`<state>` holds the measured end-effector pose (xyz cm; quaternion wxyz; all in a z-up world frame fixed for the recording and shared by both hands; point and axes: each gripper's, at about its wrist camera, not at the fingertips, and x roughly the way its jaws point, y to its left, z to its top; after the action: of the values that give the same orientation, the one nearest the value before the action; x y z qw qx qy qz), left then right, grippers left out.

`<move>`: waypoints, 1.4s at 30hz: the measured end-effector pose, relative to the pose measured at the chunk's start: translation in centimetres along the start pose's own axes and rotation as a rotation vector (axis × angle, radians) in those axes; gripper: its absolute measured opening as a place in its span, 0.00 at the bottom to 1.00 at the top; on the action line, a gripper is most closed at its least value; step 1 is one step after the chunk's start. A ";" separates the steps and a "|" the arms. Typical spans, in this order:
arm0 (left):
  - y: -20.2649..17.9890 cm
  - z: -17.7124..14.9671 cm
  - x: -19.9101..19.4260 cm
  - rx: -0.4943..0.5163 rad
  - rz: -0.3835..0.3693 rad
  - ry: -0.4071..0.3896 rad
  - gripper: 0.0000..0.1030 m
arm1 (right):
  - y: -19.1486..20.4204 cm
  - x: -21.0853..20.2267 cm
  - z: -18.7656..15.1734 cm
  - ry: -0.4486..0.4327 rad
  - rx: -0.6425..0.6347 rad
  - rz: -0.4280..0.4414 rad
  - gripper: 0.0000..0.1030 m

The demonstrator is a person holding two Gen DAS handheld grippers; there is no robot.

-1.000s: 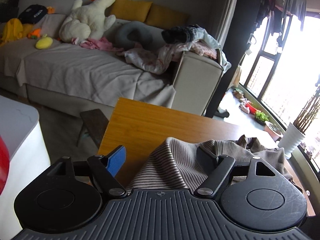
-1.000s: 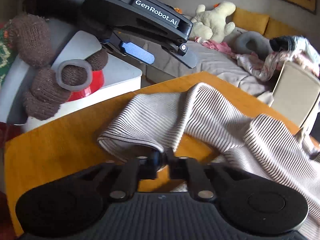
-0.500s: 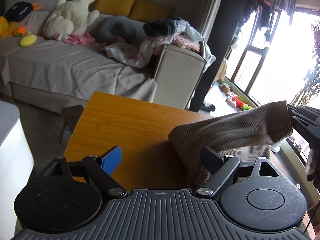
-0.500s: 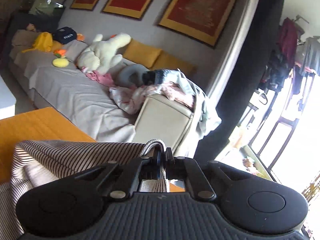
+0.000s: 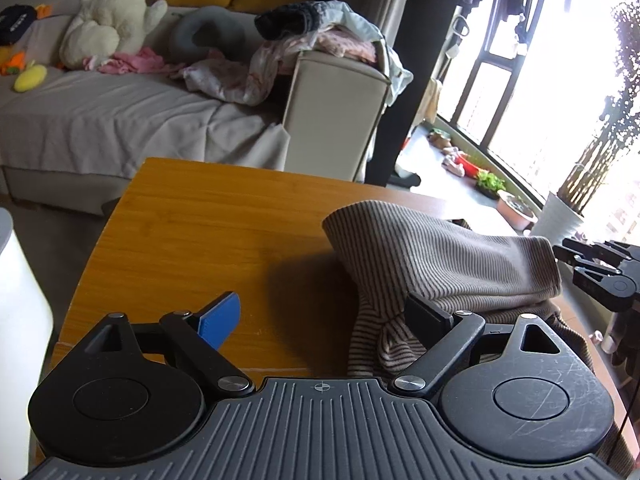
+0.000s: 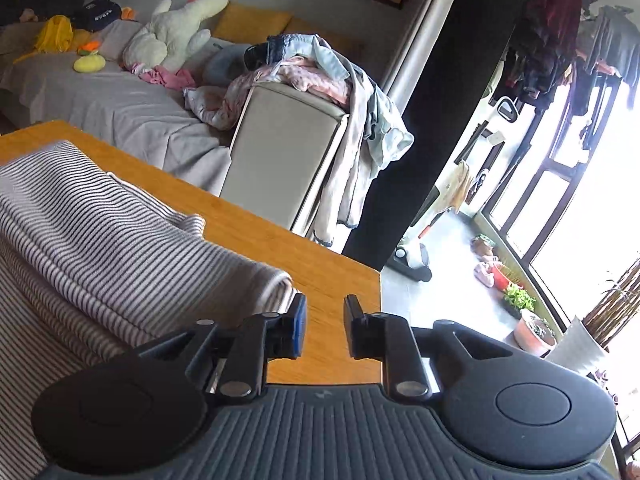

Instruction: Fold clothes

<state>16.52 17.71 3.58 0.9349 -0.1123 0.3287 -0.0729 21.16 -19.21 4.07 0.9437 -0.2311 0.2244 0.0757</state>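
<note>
Across the right half of a wooden table (image 5: 208,240) lies a striped knit garment (image 5: 432,256), brown and cream, with one layer doubled over the rest so its rounded fold faces the table's bare left half. Its other end reaches toward the table's right edge, near the window. Behind the table stands a grey sofa (image 5: 120,120) heaped with loose clothing and a white plush toy (image 5: 112,36).

The left gripper (image 5: 320,320) hovers low at the near edge, its jaws spread wide and holding nothing; its right finger (image 5: 424,316) presses into or lies against the bunched cloth, while the blue-padded left finger (image 5: 220,320) hangs over bare wood. The right gripper (image 6: 324,328) sits near the far right corner, jaws parted by a narrow gap with nothing between them; the garment's folded end lies just beside its blue-padded finger (image 6: 298,326), touching or nearly so.

Judging by this, a fold has been laid and let go. To do it well, the top layer's edges should be squared with those beneath and the bunched cloth by the left gripper smoothed flat.
</note>
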 end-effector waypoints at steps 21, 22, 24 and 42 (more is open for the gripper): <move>-7.6 0.6 1.8 0.139 -0.182 -0.078 0.92 | -2.3 -0.5 1.2 -0.032 0.586 0.315 0.04; -8.2 0.9 2.1 0.145 -0.205 -0.093 0.92 | -2.5 -0.2 1.0 -0.007 0.589 0.313 0.04; -8.4 0.4 3.0 0.160 -0.184 -0.089 0.94 | -2.1 0.6 -0.3 0.039 0.583 0.294 0.05; -9.3 -2.2 7.7 0.239 -0.029 -0.054 0.97 | 2.6 -0.1 0.1 -0.019 0.496 0.315 0.61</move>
<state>20.48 6.77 -0.32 0.9490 -0.0067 0.2906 -0.1219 20.47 -16.87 3.14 0.9500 0.0453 0.2603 0.1662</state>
